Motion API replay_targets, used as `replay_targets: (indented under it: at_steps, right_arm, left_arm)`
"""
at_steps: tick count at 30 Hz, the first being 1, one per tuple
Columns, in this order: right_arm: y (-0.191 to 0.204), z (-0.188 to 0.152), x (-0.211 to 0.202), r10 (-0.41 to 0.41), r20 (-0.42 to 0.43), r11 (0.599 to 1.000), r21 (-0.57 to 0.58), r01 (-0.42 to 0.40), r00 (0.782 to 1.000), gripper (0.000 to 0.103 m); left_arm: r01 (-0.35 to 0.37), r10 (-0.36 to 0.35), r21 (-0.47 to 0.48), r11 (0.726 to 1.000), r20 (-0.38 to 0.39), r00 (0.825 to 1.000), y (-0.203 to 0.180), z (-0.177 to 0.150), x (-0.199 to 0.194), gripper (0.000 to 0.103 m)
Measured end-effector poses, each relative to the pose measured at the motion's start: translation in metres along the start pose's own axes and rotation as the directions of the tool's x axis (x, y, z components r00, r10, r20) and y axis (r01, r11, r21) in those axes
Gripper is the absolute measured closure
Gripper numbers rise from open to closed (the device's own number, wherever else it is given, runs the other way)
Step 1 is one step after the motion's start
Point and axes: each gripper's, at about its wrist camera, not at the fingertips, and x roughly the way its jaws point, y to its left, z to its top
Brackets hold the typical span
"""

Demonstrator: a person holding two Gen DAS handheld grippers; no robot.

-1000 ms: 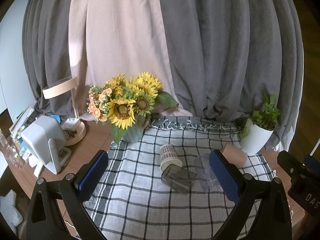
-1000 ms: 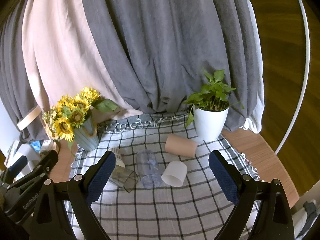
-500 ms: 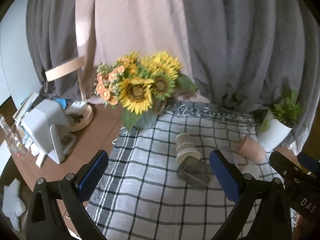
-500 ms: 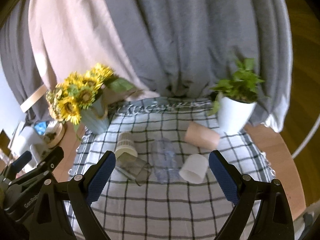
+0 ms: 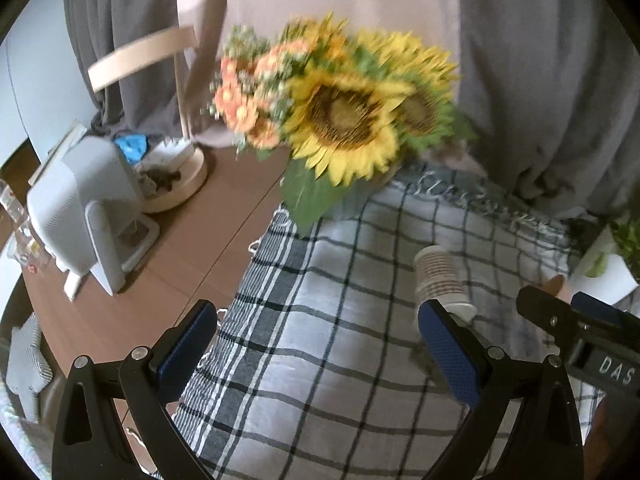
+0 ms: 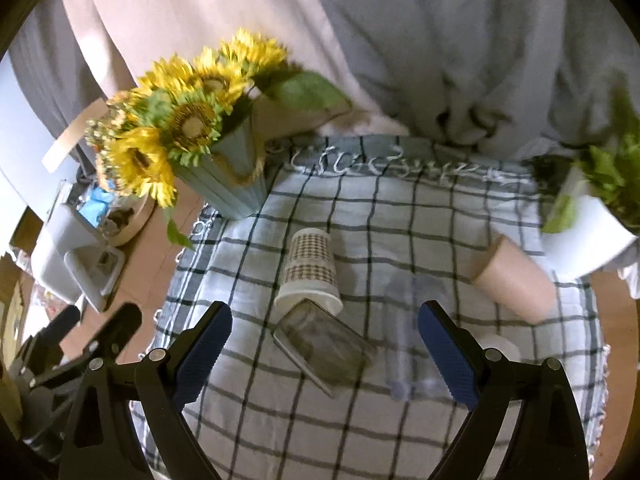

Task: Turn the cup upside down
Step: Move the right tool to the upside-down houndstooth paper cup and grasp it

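Five cups (image 6: 309,272) lie tipped, possibly; blur hides detail. Left tongs (image 5: 318,350) and right tongs (image 6: 325,354) gape wide, empty.

**Both grippers open, hovering, nothing held**

Left gripper (image 5: 318,350): jaws spread wide, blue pads (image 5: 186,346) facing each other across an empty gap. Held above the surface and angled downward. Its black frame also shows at the lower left edge of the right wrist view.

Right gripper (image 6: 324,350): jaws likewise spread wide, blue pads (image 6: 448,354) apart, gap empty. Angled downward. Its black body enters the left wrist view from the right edge.
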Motion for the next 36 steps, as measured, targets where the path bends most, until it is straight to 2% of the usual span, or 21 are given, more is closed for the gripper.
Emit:
replay_targets:
  at_steps: [8, 20, 24, 26, 28, 36]
  right_arm:
    - [0.013, 0.021, 0.072, 0.02, -0.143, 0.999, -0.027, -0.024, 0.99, 0.008]
    - [0.009, 0.029, 0.154, 0.006, -0.33, 1.0, 0.008, -0.004, 0.944, 0.015]
    - [0.008, 0.026, 0.175, 0.007, -0.382, 1.0, 0.026, 0.003, 0.924, 0.022]
    - [0.008, 0.024, 0.18, 0.004, -0.393, 1.0, 0.028, 0.008, 0.919, 0.027]
    - [0.007, 0.024, 0.183, 0.002, -0.396, 0.999, 0.032, 0.011, 0.918, 0.037]
    - [0.006, 0.031, 0.154, -0.012, -0.311, 0.999, 0.029, 0.022, 0.95, 0.039]
  left_arm:
    - [-0.038, 0.035, -0.035, 0.999, -0.094, 0.995, 0.016, 0.003, 0.057, 0.001]
    - [-0.015, 0.004, -0.049, 0.999, -0.214, 0.977, 0.019, -0.002, 0.12, 0.001]
    - [-0.013, 0.001, -0.048, 0.999, -0.237, 0.971, 0.018, -0.003, 0.132, 0.001]
    - [-0.014, 0.002, -0.05, 0.999, -0.242, 0.97, 0.019, -0.003, 0.135, 0.001]
    - [-0.015, 0.002, -0.052, 0.999, -0.242, 0.97, 0.019, -0.003, 0.135, 0.001]
    - [-0.003, -0.008, -0.047, 0.999, -0.219, 0.976, 0.017, -0.002, 0.119, 0.001]
